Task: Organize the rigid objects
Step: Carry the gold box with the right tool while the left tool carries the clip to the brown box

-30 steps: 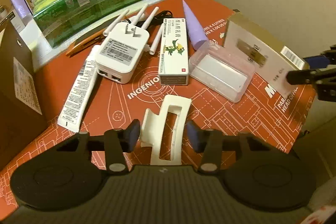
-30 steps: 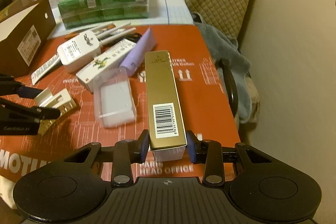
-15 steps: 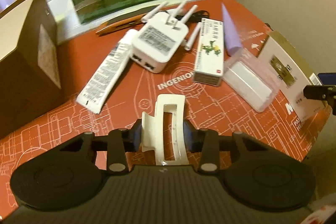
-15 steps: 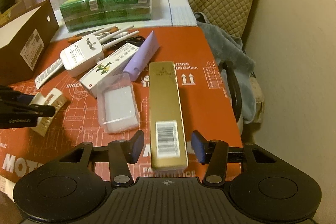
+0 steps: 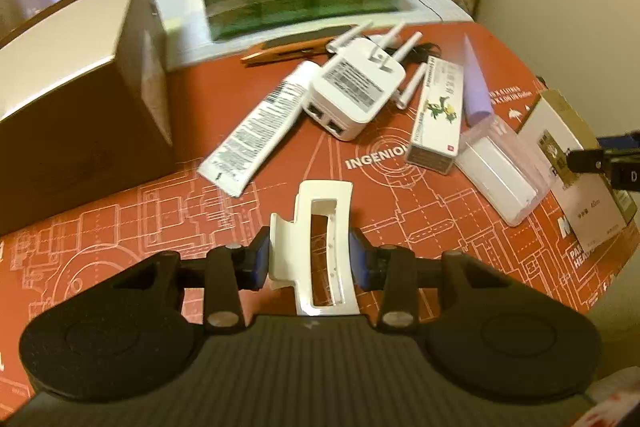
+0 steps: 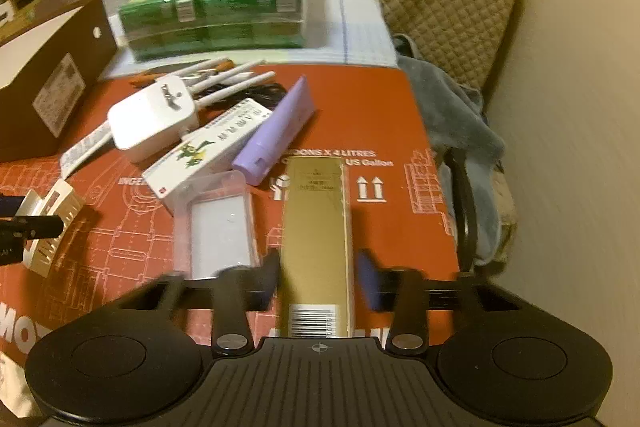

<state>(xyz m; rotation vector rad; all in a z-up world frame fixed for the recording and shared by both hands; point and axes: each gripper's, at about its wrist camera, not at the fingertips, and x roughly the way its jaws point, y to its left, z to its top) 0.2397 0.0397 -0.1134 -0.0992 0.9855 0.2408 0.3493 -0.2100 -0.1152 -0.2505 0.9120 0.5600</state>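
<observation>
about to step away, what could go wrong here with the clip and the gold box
1. The right gripper is closing on the gold box at its near end only; lifted, the long box could tip or twist.
2. The left gripper pinches the white hair clip across its hollow frame, so it may slip or flex.

On the orange printed mat (image 5: 420, 227) I count one white plastic hair claw clip (image 5: 316, 251), one white squeeze tube (image 5: 256, 131), one white plug-in router (image 5: 354, 95) with four antennas, one white-and-green medicine carton (image 5: 438, 115), one lilac tube (image 6: 276, 135), one clear plastic case (image 6: 218, 223), one long gold box (image 6: 316, 239), and one brown cardboard box (image 5: 72, 107).
</observation>
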